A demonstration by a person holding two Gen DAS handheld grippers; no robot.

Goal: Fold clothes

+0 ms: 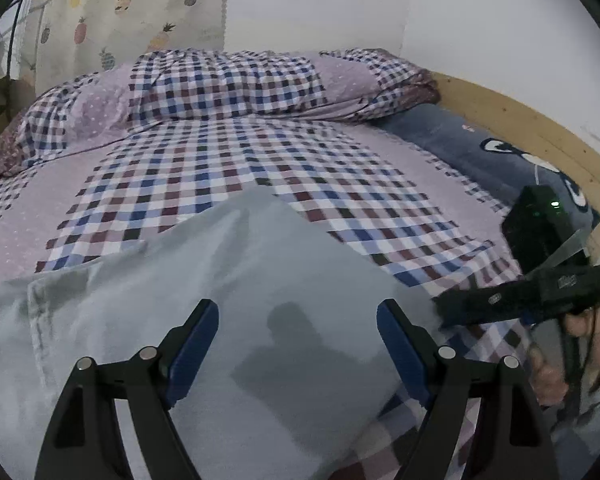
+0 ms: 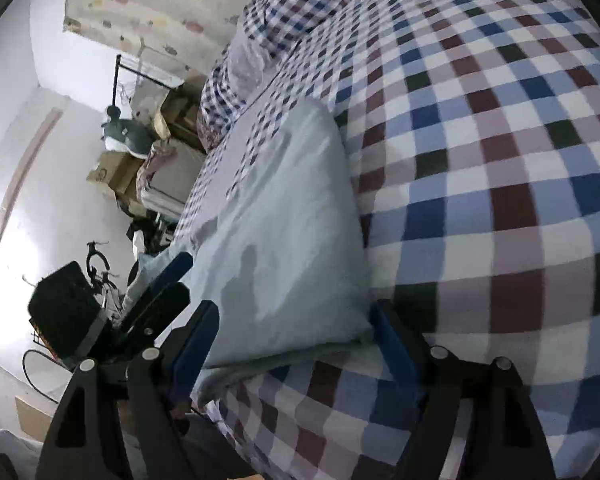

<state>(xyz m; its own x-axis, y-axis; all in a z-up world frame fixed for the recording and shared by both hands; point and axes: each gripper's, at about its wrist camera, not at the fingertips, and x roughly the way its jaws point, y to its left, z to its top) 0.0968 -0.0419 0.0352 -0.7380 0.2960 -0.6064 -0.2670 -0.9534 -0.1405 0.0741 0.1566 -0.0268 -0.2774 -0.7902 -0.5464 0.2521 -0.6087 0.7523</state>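
A pale grey garment (image 1: 220, 280) lies folded flat on the checked bed sheet (image 1: 220, 160), with a hemmed edge at its left. My left gripper (image 1: 297, 306) hangs open just above it, nothing between its blue pads, its shadow falling on the cloth. My right gripper (image 1: 448, 312) comes in from the right at the garment's edge. In the right wrist view the garment (image 2: 284, 220) stretches away from my right gripper (image 2: 295, 308), which is open. Its near folded edge shows between the fingers, and the pads are not pressing it. The left gripper (image 2: 168, 276) is over the cloth's far side.
A folded checked quilt (image 1: 228, 84) lies at the bed's head, a dark blue cushion (image 1: 480, 148) along the wooden frame (image 1: 520, 120). A person's hand (image 1: 548, 376) holds the right gripper. Cardboard boxes and clutter (image 2: 120, 172) stand beside the bed under a pineapple-print curtain (image 1: 120, 12).
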